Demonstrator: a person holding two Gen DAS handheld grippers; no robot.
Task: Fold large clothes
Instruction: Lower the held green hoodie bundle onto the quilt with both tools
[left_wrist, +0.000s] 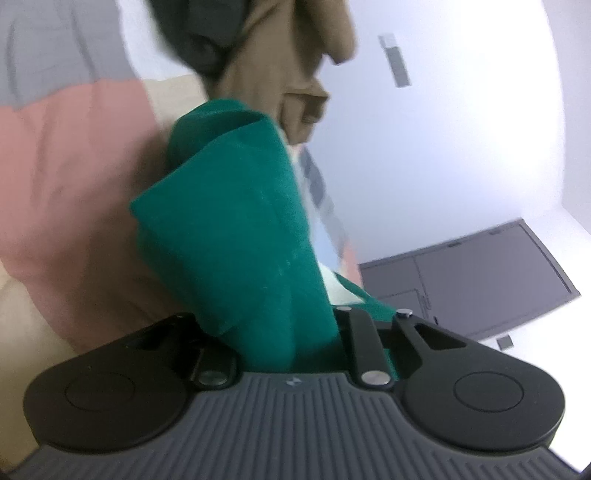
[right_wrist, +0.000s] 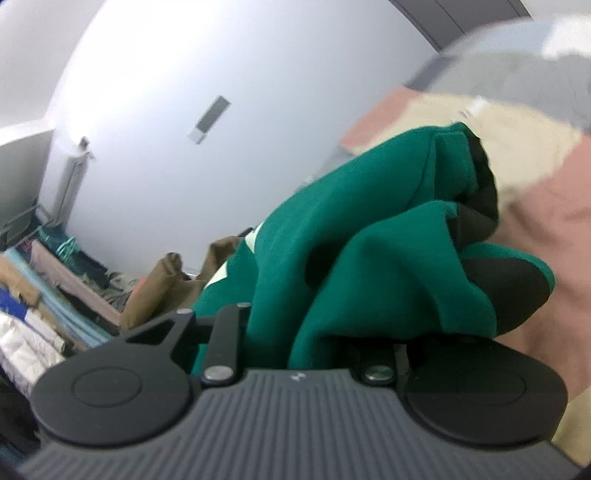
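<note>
Green fleece, a large soft garment (left_wrist: 236, 236) with black lining showing at one opening, hangs bunched and lifted between two handheld grippers above a bed spread (left_wrist: 66, 177) of pink, cream and grey blocks. Cloth runs straight into the left gripper (left_wrist: 295, 332), whose fingers appear clamped on a thick fold, and likewise into the right gripper (right_wrist: 314, 332), where the fingers are buried in the fabric and seem clenched on it. A brown garment (left_wrist: 273, 70) hangs close behind, and piled laundry (right_wrist: 55, 295) lines the far wall. Judging by the crumpled, airborne cloth, the work stands at the lift-and-spread step; the next move calls for drawing both grips apart and laying the garment flat on the bed spread before any crease is made.
</note>
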